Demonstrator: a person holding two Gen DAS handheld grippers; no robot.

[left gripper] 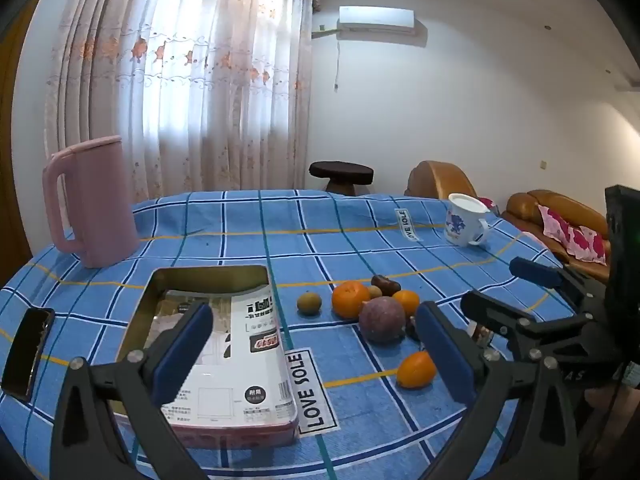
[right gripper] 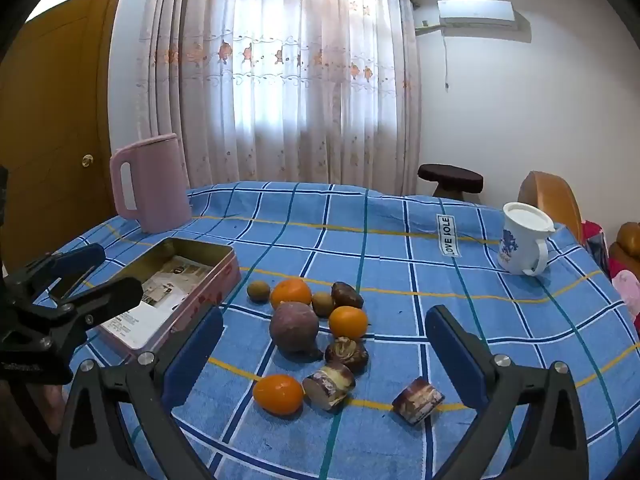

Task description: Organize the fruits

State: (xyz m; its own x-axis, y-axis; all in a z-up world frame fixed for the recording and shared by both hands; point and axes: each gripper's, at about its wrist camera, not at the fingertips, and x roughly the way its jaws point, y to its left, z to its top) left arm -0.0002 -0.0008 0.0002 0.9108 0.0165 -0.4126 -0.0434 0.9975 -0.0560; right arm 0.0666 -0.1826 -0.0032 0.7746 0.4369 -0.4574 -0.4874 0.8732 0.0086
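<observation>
A cluster of fruits lies on the blue checked tablecloth [right gripper: 400,280]: a purple passion fruit [right gripper: 294,326], several oranges such as the nearest one [right gripper: 278,394], small green-brown fruits [right gripper: 258,291], and brown chestnut-like pieces [right gripper: 329,385]. An open pink tin [left gripper: 218,360] with printed paper inside lies left of them. My left gripper [left gripper: 316,354] hangs open above the tin's near right corner, nothing between its fingers. My right gripper [right gripper: 324,352] is open above the nearest fruits, touching none. In the left wrist view the passion fruit [left gripper: 382,319] and an orange [left gripper: 416,370] show.
A pink jug [left gripper: 94,204] stands at the table's back left. A white mug [right gripper: 524,244] sits at the back right. A dark phone [left gripper: 28,352] lies at the left edge. Beyond the table are a stool [left gripper: 341,174], brown sofas [left gripper: 560,216] and a curtain.
</observation>
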